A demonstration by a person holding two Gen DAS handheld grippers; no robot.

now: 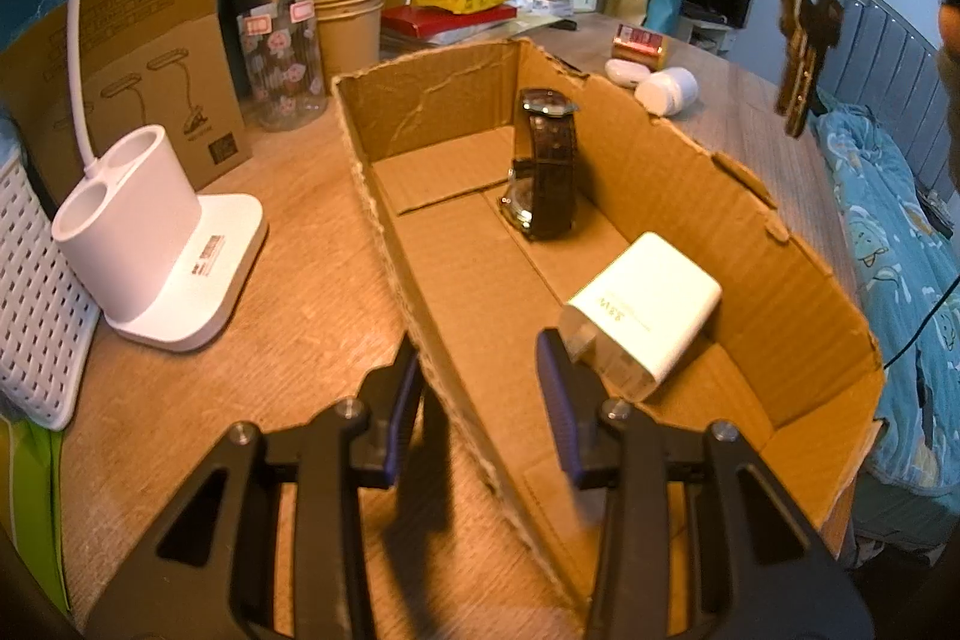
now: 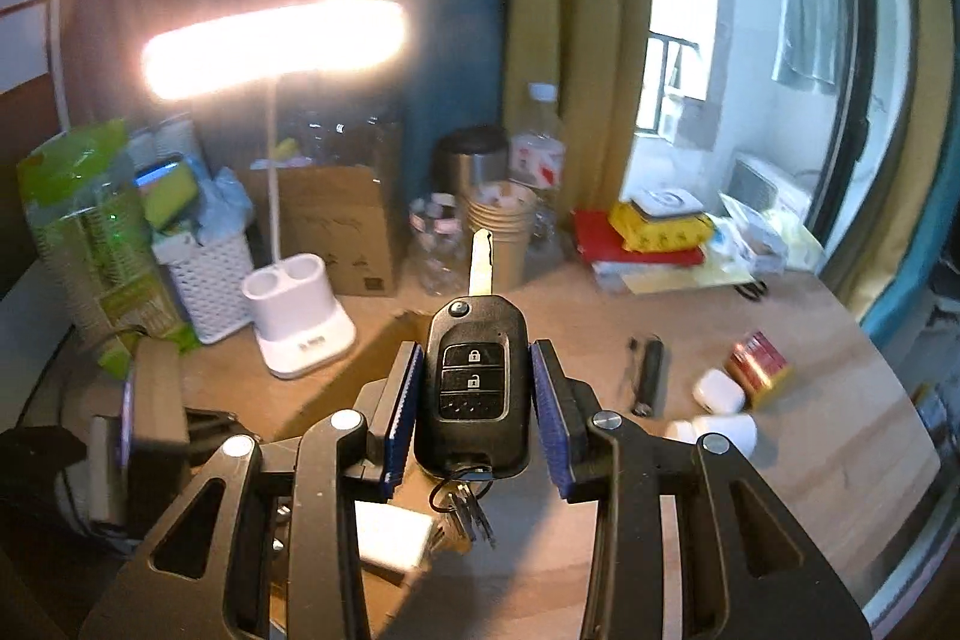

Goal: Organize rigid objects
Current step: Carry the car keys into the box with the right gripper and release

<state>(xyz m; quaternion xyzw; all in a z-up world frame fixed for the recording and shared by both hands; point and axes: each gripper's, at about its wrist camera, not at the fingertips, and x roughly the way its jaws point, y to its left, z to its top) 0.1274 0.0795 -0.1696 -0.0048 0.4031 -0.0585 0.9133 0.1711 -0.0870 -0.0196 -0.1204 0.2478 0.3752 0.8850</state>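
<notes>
My right gripper [image 2: 474, 394] clamps the car key [image 2: 474, 382]; my left gripper [image 1: 480, 406] pinches the box [image 1: 420, 316] wall, charger [image 1: 645, 307] inside.

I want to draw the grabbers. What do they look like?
Both look alike. The left gripper and right gripper have black angular arms with triangle-shaped cut-outs and round silver bolts at the joints. Each finger carries a flat ridged pad, dark blue to purple. No cables or sleeves show.
</notes>
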